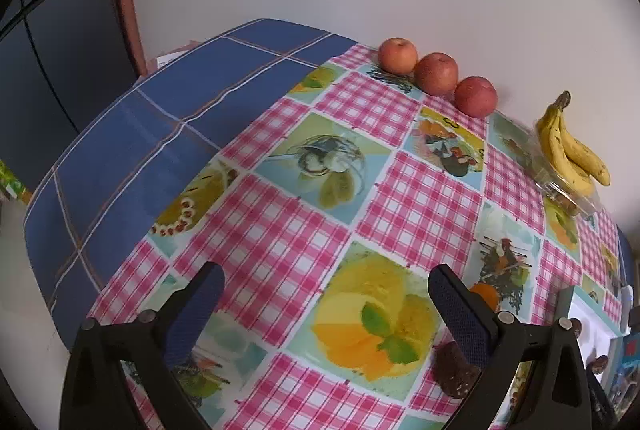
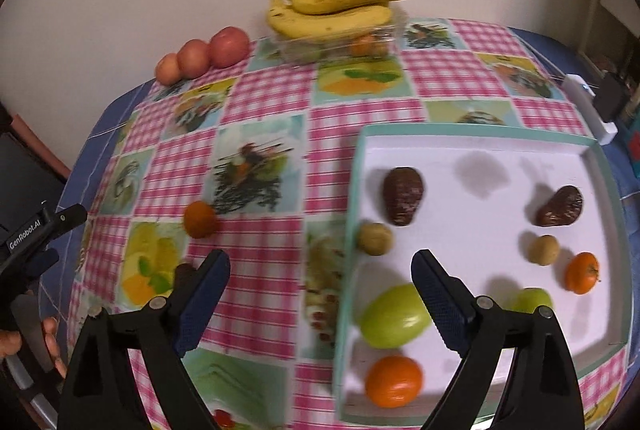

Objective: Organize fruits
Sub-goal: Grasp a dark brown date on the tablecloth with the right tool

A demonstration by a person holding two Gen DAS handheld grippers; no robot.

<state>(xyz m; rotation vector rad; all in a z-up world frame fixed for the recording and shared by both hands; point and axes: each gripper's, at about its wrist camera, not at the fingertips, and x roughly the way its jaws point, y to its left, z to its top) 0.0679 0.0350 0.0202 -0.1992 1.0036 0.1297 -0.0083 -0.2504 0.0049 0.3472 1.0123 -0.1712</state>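
A white tray with a teal rim (image 2: pixel 472 128) holds several fruits: two brown scaly fruits (image 2: pixel 403 195), two small tan fruits (image 2: pixel 543 249), two green fruits (image 2: pixel 394 315) and two oranges (image 2: pixel 394 381). A loose orange (image 2: pixel 200 219) and a brown scaly fruit (image 1: pixel 454 370) lie on the cloth left of the tray. My left gripper (image 1: pixel 326 282) is open and empty above the cloth, also seen in the right wrist view (image 2: pixel 44 230). My right gripper (image 2: pixel 320 268) is open and empty over the tray's left rim.
Three red apples (image 1: pixel 436 74) line the wall. Bananas (image 2: pixel 332 8) lie on a clear plastic box (image 2: pixel 340 44) at the back. A white device (image 2: pixel 588 102) lies at the table's right edge. The tablecloth (image 1: pixel 280 238) is chequered pink; blue cloth lies beyond.
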